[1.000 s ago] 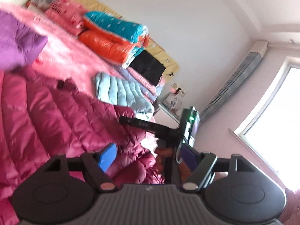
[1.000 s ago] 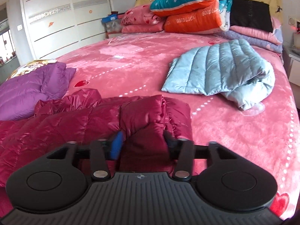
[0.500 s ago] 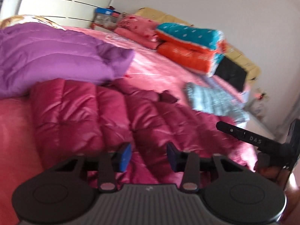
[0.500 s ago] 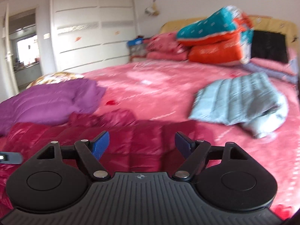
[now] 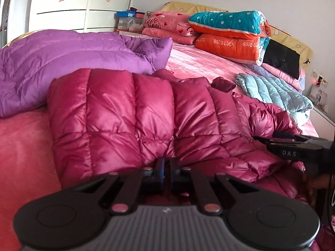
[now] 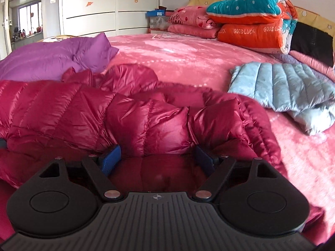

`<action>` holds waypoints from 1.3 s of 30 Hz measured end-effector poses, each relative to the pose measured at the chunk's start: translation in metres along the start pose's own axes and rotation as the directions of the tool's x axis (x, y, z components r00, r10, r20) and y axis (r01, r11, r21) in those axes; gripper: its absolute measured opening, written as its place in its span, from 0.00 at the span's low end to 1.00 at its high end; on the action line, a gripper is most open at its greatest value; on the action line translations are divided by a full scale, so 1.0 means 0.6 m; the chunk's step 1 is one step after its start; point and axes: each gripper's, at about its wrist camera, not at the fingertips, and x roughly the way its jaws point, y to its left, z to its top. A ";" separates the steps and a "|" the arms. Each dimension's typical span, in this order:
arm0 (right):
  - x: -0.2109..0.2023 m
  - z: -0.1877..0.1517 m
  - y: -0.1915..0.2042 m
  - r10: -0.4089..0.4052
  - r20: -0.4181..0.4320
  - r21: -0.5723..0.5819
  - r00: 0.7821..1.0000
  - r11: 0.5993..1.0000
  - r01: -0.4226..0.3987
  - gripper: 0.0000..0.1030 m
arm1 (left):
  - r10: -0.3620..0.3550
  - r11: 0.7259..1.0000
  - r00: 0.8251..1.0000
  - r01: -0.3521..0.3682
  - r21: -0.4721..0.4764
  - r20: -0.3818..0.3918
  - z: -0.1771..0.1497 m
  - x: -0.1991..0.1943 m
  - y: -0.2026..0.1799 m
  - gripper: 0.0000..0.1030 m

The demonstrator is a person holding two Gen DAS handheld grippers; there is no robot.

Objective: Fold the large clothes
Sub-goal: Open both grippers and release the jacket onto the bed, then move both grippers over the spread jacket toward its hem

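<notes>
A shiny crimson down jacket [image 5: 129, 113] lies spread across the near side of the pink bed [image 5: 199, 62]. My left gripper [image 5: 166, 167] sits at its near hem, jaws pressed together with the hem's edge pinched between the pads. In the right wrist view the same jacket [image 6: 146, 121] bulges up in a puffy fold. My right gripper [image 6: 157, 156] stands wide open around that fold, one blue pad on each side, not squeezing it. The right gripper's dark body shows side-on at the right edge of the left wrist view.
A purple down jacket [image 5: 62, 58] lies behind the crimson one on the left. A light blue folded jacket [image 6: 282, 83] rests on the right. Stacked quilts [image 6: 251, 21] and pillows line the headboard. White wardrobe doors [image 5: 73, 6] stand beyond the bed.
The left gripper swung from facing the window side to facing the bed, sank to the jacket's hem and shut. The right gripper let go of the sleeve fold, opened wide and shifted.
</notes>
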 end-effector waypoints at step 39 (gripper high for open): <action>-0.370 -0.164 -0.092 -0.136 0.025 0.247 0.990 0.961 0.125 1.00 | -0.048 0.992 0.999 0.051 0.115 -0.026 -0.126 -0.236 -0.169 0.76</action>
